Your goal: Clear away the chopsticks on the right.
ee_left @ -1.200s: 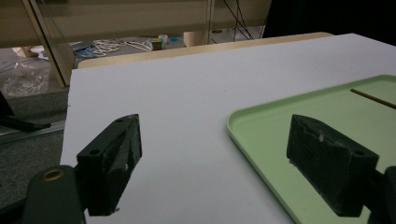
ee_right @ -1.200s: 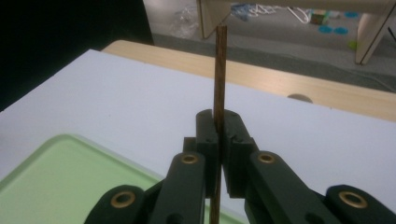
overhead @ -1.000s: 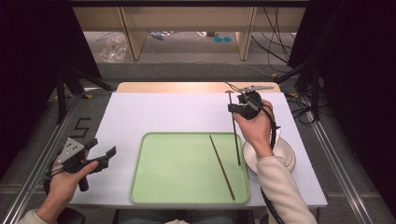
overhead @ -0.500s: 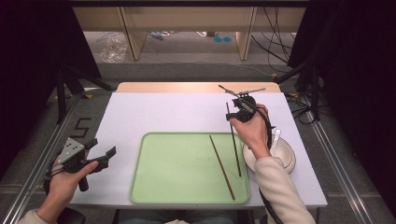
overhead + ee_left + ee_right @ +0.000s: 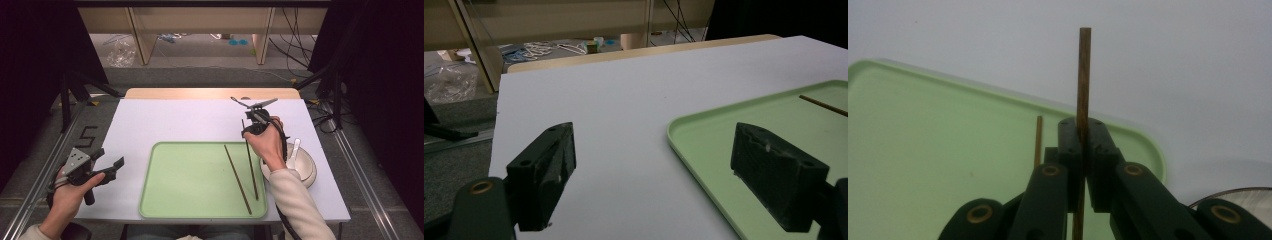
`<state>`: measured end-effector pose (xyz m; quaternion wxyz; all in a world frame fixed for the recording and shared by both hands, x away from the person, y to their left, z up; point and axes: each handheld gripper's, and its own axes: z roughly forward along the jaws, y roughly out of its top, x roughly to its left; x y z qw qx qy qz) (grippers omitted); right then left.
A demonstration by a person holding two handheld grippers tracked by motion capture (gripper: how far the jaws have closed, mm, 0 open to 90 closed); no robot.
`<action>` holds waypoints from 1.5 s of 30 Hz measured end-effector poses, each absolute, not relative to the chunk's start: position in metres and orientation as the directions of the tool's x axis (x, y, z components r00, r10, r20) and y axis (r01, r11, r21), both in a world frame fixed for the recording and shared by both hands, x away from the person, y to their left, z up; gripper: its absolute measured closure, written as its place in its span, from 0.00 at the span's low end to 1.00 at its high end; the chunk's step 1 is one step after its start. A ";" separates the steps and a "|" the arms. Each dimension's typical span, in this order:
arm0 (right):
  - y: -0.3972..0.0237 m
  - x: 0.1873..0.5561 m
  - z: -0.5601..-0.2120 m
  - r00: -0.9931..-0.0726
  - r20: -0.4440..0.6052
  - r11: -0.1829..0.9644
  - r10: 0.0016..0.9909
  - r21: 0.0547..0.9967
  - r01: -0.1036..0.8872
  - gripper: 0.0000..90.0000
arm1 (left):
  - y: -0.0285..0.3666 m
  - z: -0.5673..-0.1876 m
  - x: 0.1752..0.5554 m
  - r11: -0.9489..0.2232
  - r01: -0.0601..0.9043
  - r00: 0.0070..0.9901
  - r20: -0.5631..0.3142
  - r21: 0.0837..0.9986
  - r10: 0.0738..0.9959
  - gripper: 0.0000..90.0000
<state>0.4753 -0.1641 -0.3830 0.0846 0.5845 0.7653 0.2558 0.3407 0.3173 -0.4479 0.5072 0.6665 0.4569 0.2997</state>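
Chopstick (image 5: 1083, 80) number one was pinched between the jaws of the right tool (image 5: 248, 131), which had closed tight on it near its upper end. In the high view that stick slanted down from the tool over the right part of the green tray (image 5: 165, 200), its lower tip close to the tray floor. The right gripper view showed the stick standing straight up through the clamped jaws, its blunt end poking out above them against the pale counter (image 5: 165, 120).

A second chopstick (image 5: 237, 179) lay flat in the tray just left of the held one, running diagonally toward the tray's near right corner. To the right of the tray, partly under the person's right hand (image 5: 267, 147), sat a white bowl (image 5: 306, 172) with a white spoon (image 5: 295, 150) leaning in it.

Over at the near left corner of the counter, the left tool (image 5: 107, 162) hung above the surface with its jaws spread wide and nothing between them. In the left gripper view the tray's left rim ran between the two black jaws.
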 end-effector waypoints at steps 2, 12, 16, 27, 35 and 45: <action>-0.163 0.477 -0.387 -0.287 0.179 0.171 0.941 0.479 0.861 0.97 | 0.317 -0.448 0.341 -0.068 0.304 0.403 -0.064 0.950 0.913 0.20; -0.152 0.479 -0.406 -0.218 0.194 0.138 0.956 0.358 0.924 0.97 | 0.317 -0.448 0.341 -0.068 0.305 0.403 -0.064 0.950 0.913 0.20; -0.153 0.481 -0.413 -0.249 0.171 0.170 0.953 0.377 0.910 0.97 | 0.317 -0.448 0.341 -0.069 0.304 0.403 -0.063 0.950 0.913 0.20; -0.150 0.483 -0.427 -0.225 0.146 0.166 0.963 0.332 0.929 0.97 | 0.318 -0.448 0.341 -0.069 0.304 0.403 -0.063 0.950 0.913 0.20; -0.150 0.484 -0.432 -0.226 0.136 0.174 0.965 0.312 0.934 0.97 | 0.318 -0.448 0.341 -0.069 0.304 0.403 -0.063 0.950 0.913 0.20; -0.151 0.484 -0.432 -0.249 0.122 0.196 0.961 0.333 0.922 0.89 | 0.318 -0.448 0.341 -0.068 0.302 0.403 -0.063 0.951 0.913 0.20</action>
